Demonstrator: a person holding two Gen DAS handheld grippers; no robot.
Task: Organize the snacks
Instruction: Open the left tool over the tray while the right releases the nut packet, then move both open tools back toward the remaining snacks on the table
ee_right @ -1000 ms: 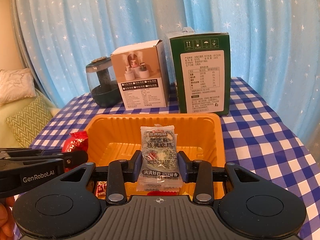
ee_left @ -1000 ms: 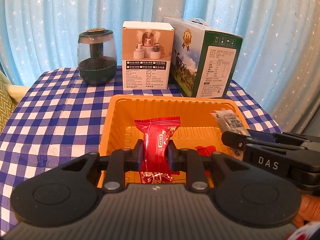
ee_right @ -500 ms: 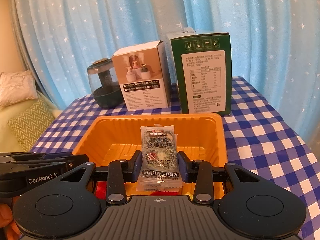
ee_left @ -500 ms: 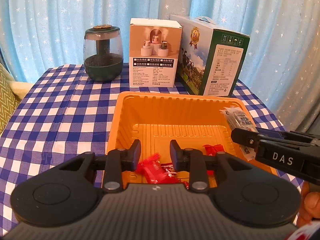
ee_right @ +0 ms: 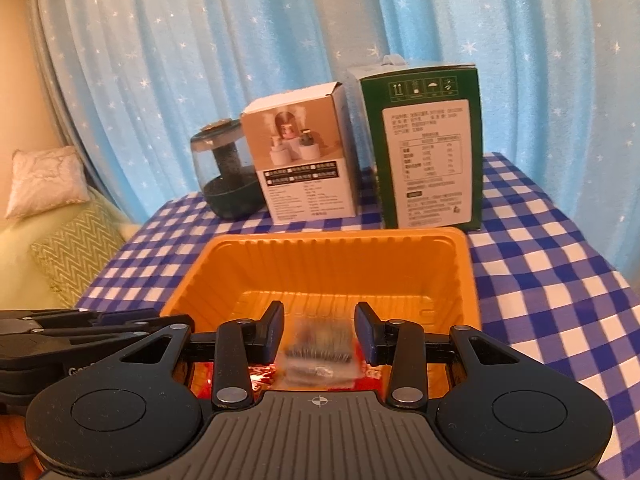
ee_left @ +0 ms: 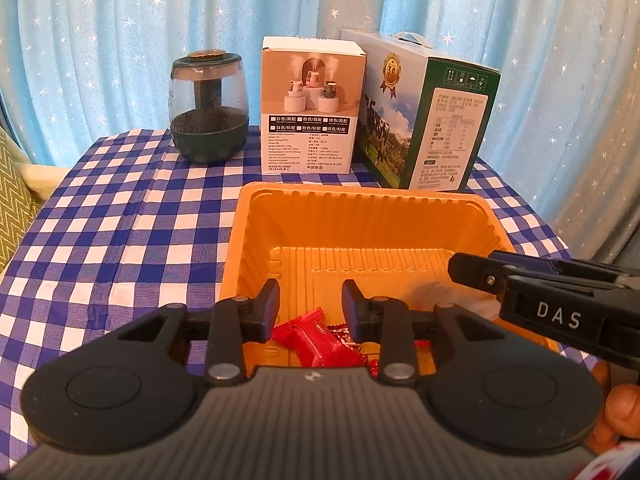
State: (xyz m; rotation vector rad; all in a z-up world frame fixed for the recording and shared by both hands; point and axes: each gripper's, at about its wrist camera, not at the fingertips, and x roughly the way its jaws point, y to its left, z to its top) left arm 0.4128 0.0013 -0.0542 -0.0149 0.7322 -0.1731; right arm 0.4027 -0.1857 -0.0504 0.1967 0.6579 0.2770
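Note:
An orange plastic tray [ee_left: 360, 216] sits on the blue checked table; it also shows in the right wrist view [ee_right: 332, 264]. My left gripper [ee_left: 310, 300] is open above the tray's near end, with a red snack packet [ee_left: 316, 340] lying in the tray below it. My right gripper [ee_right: 320, 328] is open, and a clear snack packet with dark print [ee_right: 320, 350], blurred, is just below and between its fingers over red packets [ee_right: 260, 374]. The right gripper's fingers [ee_left: 480, 276] reach in from the right in the left wrist view.
Behind the tray stand a dark green glass jar [ee_left: 208, 108], a white product box [ee_left: 310, 108] and a green carton with a handle [ee_left: 432, 112]. A blue starred curtain hangs behind. A green cushion [ee_right: 76, 256] lies off the table's left edge.
My left gripper let go of the red packet, which dropped into the tray. My right gripper has opened and the clear packet is falling from it.

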